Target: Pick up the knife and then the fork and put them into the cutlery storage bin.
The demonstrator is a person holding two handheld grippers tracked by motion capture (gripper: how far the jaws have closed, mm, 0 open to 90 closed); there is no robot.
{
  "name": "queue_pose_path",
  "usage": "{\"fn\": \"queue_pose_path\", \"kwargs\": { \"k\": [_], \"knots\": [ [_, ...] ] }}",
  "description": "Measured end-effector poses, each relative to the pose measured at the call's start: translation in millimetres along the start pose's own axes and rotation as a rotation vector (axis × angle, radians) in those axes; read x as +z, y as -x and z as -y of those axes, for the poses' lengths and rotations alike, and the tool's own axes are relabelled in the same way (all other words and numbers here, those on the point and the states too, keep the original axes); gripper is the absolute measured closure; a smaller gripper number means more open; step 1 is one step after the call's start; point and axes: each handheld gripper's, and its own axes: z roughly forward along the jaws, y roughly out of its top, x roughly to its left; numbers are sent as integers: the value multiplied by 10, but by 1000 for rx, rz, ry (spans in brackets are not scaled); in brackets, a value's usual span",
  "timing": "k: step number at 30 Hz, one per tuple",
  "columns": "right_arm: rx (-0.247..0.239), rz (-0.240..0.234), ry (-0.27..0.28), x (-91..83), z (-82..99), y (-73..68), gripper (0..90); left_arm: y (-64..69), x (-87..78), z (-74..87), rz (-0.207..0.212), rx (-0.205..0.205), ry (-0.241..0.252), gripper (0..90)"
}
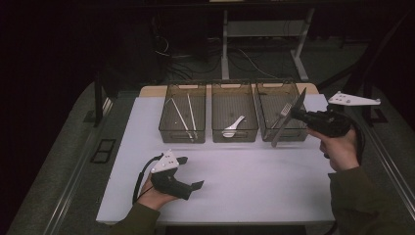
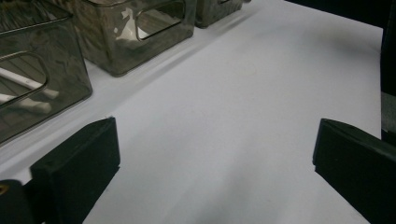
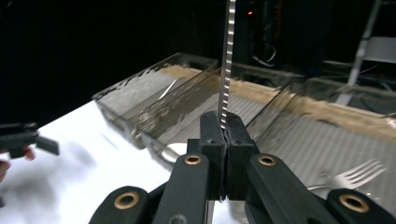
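My right gripper (image 1: 295, 113) is shut on a serrated table knife (image 1: 281, 131), held above the front of the right clear bin (image 1: 293, 137). In the right gripper view the blade (image 3: 227, 56) rises straight up from between the closed pads (image 3: 223, 126). A metal fork (image 1: 285, 108) lies in that bin, also visible as a fork (image 3: 357, 177) low on the right. My left gripper (image 1: 192, 172) rests low over the white table (image 1: 254, 191) at the near left. Its jaws stand wide open with bare table between them (image 2: 215, 158).
Three clear bins stand in a row at the table's back. The left bin (image 1: 182, 137) holds white chopsticks (image 1: 188, 115). The middle bin (image 1: 235, 137) holds a white spoon (image 1: 234, 127). Dark floor, cables and desk legs lie beyond.
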Motion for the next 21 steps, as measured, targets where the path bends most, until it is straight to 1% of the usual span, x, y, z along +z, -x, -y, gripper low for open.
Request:
{"fn": "queue_pose_path", "kwargs": {
  "k": [3,6,8,12,16,19,21],
  "knots": [
    [-4,28,8,-53,-117,83,886,-14,-7,3,-3,-9,3,0],
    [-2,52,8,-88,-214,152,886,-20,-1,-3,0,-7,-7,0],
    [-9,71,-1,-106,-284,202,886,-15,11,-5,5,-7,-3,0],
    [-18,105,-11,-119,-411,296,886,-6,25,-4,15,-10,-15,0],
    [-26,146,-38,-94,-503,384,886,-6,34,-3,18,0,-22,0],
    [-41,179,-67,-58,-536,446,886,0,44,-1,22,1,-25,0],
    [-49,206,-89,-23,-544,511,886,4,45,-5,23,3,-28,0]
  ]
}}
